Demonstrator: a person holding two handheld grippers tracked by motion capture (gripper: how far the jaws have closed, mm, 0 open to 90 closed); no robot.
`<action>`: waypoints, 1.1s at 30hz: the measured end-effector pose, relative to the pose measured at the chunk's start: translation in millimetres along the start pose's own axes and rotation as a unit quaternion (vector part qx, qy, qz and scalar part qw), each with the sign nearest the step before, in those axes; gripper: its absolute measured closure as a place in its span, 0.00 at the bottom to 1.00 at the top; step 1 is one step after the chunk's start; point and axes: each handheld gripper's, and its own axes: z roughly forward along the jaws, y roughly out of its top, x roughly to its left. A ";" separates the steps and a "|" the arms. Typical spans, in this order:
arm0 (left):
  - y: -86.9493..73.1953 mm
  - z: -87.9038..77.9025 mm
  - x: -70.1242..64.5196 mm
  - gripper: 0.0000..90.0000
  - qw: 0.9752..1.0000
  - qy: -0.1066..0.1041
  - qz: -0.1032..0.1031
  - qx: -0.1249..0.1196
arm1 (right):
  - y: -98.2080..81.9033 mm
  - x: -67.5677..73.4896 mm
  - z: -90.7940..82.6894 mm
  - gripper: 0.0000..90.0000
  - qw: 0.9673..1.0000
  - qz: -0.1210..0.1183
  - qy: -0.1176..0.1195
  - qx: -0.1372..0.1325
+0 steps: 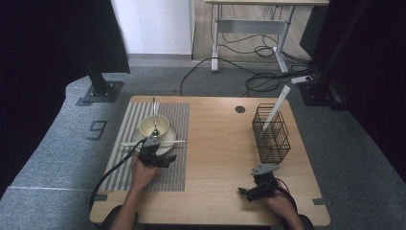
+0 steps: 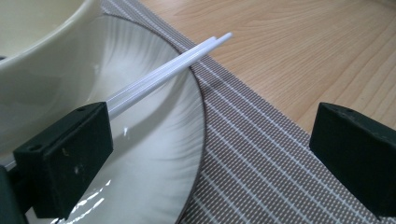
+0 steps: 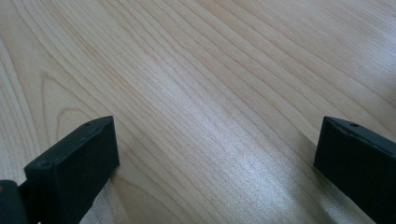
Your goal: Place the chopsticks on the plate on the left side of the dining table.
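A cream bowl (image 1: 160,123) with a metal spoon (image 1: 154,109) in it stands on a white plate (image 1: 170,134) on a striped placemat (image 1: 127,122) at the table's left. A pair of white chopsticks (image 1: 178,142) lies across the plate's near rim. My left gripper (image 1: 152,145) is at that rim, open. In the left gripper view the chopsticks (image 2: 168,74) run past the inner face of the left jaw over the plate (image 2: 154,154), and the right jaw hangs over the placemat (image 2: 261,154). My right gripper (image 1: 249,190) is open low over bare wood (image 3: 210,93) near the front right.
A black wire basket (image 1: 271,139) stands at the right of the table with a white stick (image 1: 280,100) leaning out of it. A round cable hole (image 1: 240,109) sits near the far edge. Bare wood lies between the placemat and the basket.
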 end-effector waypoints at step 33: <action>-6.7 -28.5 13.6 0.00 0.999 0.040 -0.021 -0.015 | -0.1 0.1 0.0 0.00 1.000 0.000 0.000 0.000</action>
